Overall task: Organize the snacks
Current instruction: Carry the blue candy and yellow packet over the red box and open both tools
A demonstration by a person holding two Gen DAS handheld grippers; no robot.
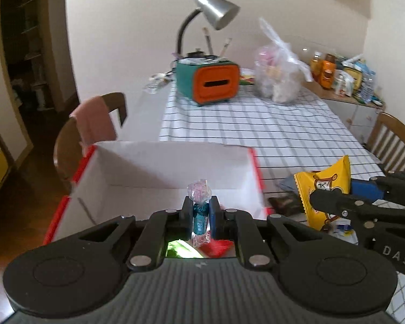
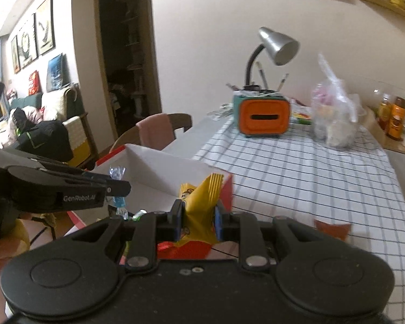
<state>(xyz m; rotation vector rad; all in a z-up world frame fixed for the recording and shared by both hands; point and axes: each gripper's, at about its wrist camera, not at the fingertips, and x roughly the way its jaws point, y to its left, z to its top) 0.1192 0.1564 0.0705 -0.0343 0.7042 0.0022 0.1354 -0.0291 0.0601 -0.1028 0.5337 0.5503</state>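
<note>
white box [image 1: 172,167] open-topped; lamp [image 1: 216,10], bag [image 1: 278,78] far behind.

Soft dim daylight, slight motion blur, fisheye bending at dark corners

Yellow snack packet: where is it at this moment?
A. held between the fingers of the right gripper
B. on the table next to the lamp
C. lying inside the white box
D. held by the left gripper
A: the right gripper has its fingers pinched on the yellow packet; the left gripper holds a small candy.

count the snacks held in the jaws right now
2: a teal candy in the left gripper, a yellow packet in the right gripper. Others lie loose below, partly hidden.
</note>
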